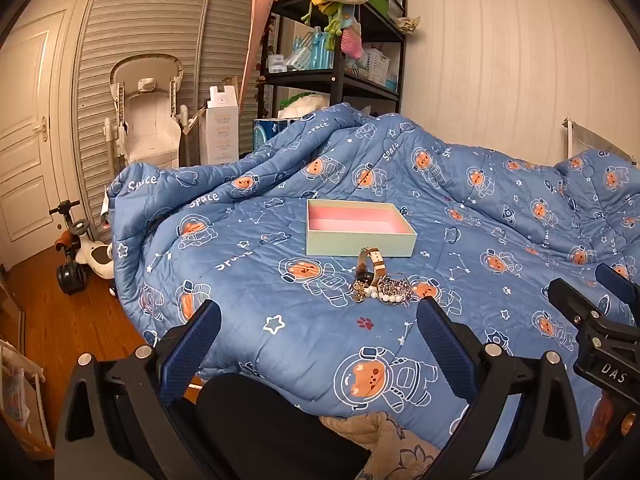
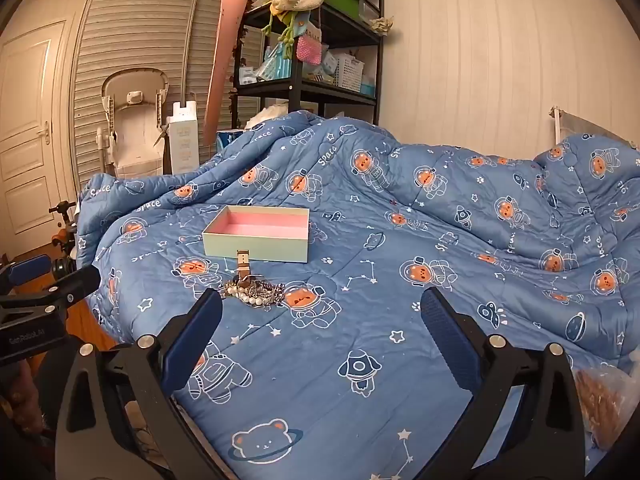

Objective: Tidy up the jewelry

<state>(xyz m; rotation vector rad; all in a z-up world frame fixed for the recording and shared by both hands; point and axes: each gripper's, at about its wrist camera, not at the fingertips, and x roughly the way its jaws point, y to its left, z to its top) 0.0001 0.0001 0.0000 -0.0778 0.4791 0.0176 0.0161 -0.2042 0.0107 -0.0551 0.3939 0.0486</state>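
A pale green box (image 1: 360, 228) with a pink inside sits open and empty on the blue quilt; it also shows in the right wrist view (image 2: 258, 238). In front of it lies a jewelry pile (image 1: 382, 290) (image 2: 256, 292): a pearl bracelet, tangled chains and a wristwatch (image 1: 370, 266) (image 2: 242, 266) with a tan strap. My left gripper (image 1: 320, 316) is open and empty, above the bed's near edge, short of the pile. My right gripper (image 2: 322, 308) is open and empty, to the right of the pile.
The blue astronaut-bear quilt (image 1: 500, 220) covers the bed, bunched high at the back. A black shelf unit (image 1: 340, 52) stands behind. A baby chair (image 1: 148, 112), a door (image 1: 24, 140) and a ride-on toy (image 1: 80, 252) are to the left, over wood floor.
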